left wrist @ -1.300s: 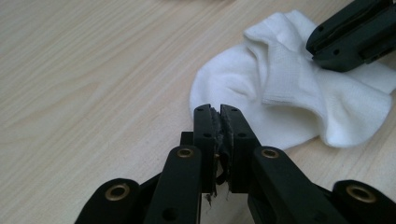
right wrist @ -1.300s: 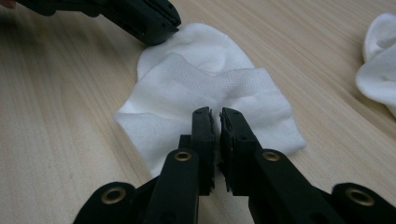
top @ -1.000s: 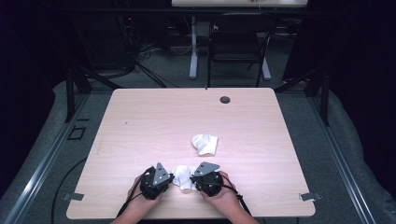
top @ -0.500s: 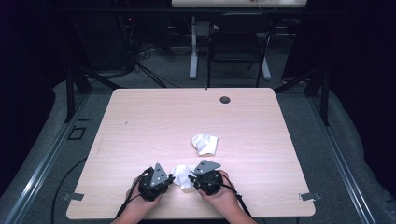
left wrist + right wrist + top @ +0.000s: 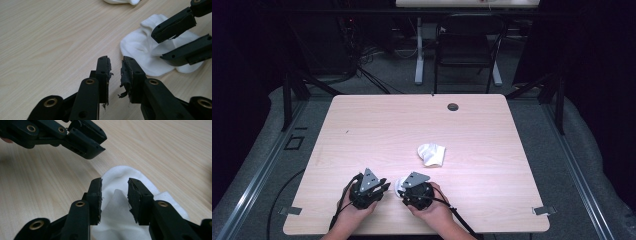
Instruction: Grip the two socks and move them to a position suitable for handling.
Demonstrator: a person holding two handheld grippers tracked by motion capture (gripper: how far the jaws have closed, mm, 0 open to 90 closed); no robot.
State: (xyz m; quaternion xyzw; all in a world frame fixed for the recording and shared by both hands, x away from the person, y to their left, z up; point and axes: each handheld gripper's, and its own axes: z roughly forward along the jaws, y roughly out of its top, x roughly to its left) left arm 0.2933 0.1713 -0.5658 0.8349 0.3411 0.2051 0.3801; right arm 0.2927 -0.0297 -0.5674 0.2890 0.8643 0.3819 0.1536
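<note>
Wooden table: second white sock nearby

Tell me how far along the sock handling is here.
Looks done: the near sock lies released on the table. In hand: both tongs have just been opening; the left tongs stand beside it, the right tongs are apart over it. Left: the far sock lies untouched mid-table.

Two hand-held black grippers, the left gripper and the right gripper, are each wearing a grey three-cornered plate on top and trailing a black cable. Brass-ringed screws are glinting along their angular black jaws, whose dark pads are fraying at the edges.
</note>
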